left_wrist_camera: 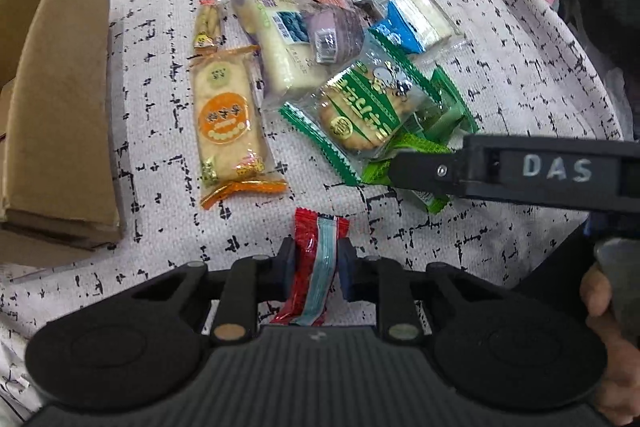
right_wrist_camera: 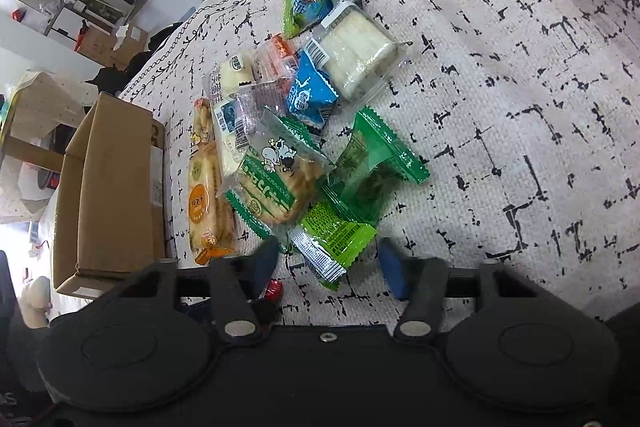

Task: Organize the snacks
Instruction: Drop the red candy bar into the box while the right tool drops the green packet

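Left gripper [left_wrist_camera: 316,263] pinches red packet [left_wrist_camera: 310,255] lengthwise, box [left_wrist_camera: 60,107] to its left; right gripper [right_wrist_camera: 326,261], fingers wide, straddles green packet [right_wrist_camera: 334,233]

The left gripper [left_wrist_camera: 316,263] is held low over the surface, its two blue-padded fingers [left_wrist_camera: 347,263] drawn in close and pinching something between them. The right gripper [right_wrist_camera: 330,261] has its fingers [right_wrist_camera: 390,271] spread wide with nothing clamped; in the left wrist view it reaches in from the right side as a dark bar. Part of a hand [left_wrist_camera: 608,331] shows at that view's right edge, wrapped around a handle.
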Available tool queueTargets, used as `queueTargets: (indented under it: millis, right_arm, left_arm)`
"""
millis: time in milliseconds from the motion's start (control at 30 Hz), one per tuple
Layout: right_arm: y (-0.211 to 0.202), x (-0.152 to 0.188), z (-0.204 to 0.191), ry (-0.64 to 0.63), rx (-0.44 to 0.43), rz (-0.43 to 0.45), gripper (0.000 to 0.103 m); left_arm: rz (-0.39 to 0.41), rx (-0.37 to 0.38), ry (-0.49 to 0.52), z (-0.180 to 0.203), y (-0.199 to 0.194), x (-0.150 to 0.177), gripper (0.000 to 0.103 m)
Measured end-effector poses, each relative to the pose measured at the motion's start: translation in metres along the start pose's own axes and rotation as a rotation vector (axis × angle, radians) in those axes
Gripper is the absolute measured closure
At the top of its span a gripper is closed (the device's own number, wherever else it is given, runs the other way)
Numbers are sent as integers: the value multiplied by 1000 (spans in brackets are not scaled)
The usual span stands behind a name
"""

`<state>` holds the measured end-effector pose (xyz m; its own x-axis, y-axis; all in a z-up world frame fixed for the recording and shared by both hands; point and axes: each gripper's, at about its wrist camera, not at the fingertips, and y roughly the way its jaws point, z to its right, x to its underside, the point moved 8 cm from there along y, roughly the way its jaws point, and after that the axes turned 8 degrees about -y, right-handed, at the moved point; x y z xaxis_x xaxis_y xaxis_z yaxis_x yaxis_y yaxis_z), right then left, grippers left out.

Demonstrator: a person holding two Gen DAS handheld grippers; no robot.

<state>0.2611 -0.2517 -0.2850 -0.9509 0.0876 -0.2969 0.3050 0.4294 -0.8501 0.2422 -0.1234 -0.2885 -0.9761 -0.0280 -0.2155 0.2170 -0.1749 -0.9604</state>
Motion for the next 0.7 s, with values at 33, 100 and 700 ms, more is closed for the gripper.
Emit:
queueTargets:
  millis: [33,100,700]
  right_arm:
    - [0,1,1,7,-4,-6,70]
    - [-2,1,-2,3,5,14,72]
    - [-45,0,-28,-48,22,103,74]
  left_arm:
    - [9,1,-4,0,-2,-1,82]
    - [26,1,-11,-1,-8,-4,82]
    - [157,31,-52,-14,-66,-15,82]
